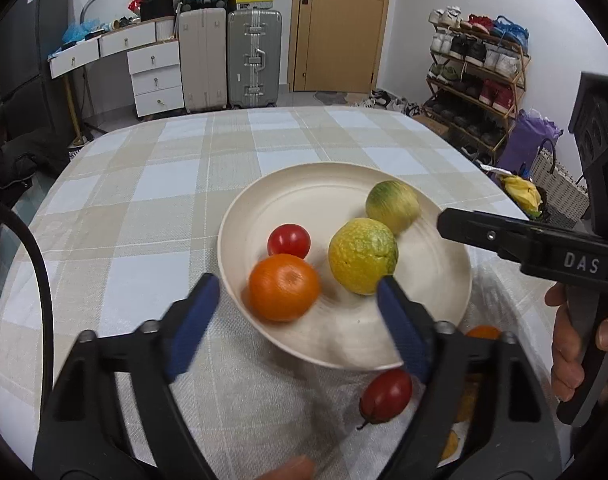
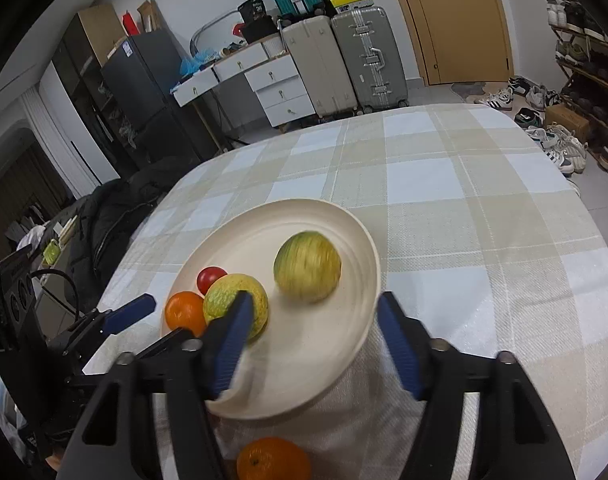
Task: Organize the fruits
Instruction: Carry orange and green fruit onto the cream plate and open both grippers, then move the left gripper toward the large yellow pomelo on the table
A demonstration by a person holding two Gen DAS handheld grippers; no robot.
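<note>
Both the left tongs (image 1: pixel 297 320) and right tongs (image 2: pixel 316 334) hang released over the cream plate (image 1: pixel 444 280), while a loose cherry tomato (image 1: pixel 386 396) lies on the worktop (image 1: pixel 143 200) at five o'clock of the left tongs, nearer them.

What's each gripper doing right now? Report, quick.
Left gripper: open, holding nothing, orange between its fingers.
Right gripper: open, holding nothing, over the plate.

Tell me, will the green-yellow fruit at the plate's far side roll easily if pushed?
Probably yes. The green-yellow fruit looks round and is blurred, so it may be rolling already. The plate looks smooth, though its raised rim may stop it.
</note>
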